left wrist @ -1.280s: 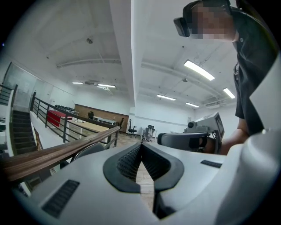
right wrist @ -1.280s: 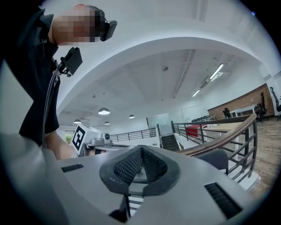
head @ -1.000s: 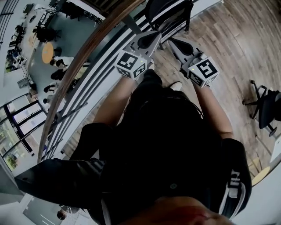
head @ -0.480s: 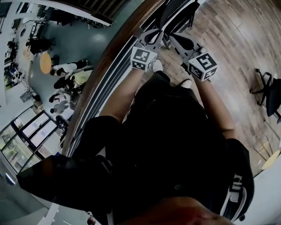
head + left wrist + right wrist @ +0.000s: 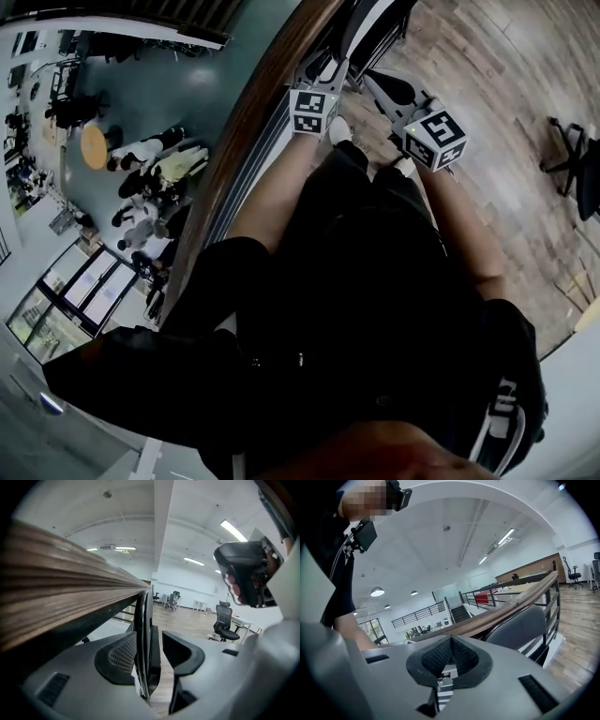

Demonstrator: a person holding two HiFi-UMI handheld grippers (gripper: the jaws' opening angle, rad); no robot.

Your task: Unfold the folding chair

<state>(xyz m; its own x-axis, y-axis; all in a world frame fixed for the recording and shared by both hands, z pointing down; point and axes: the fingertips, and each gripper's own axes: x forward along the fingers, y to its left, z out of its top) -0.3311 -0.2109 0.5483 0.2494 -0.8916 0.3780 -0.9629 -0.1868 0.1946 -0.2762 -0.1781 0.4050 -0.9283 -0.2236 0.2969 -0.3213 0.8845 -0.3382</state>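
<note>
L gripper point(image 5: 150, 654) jaws opening. Folded folding chair point(image 5: 143, 630) stands edge-on betw them at frame centre, close against the pad at picture left, gap to the other. R gripper point(image 5: 449, 662) jaws together, nothing betw them; chair sits right of centre beyond them, under the handrail point(image 5: 506, 607).

Bright, even white light from ceiling strip lamps point(image 5: 233, 530) and round lamps point(image 5: 377, 591) fills both gripper views, whose fisheye edges bend straight lines and fall off into black corners, with the near wooden handrail point(image 5: 56, 588) smeared out of focus (the head view is far dimmer, dark clothing point(image 5: 356, 281) swallowing all detail).
</note>
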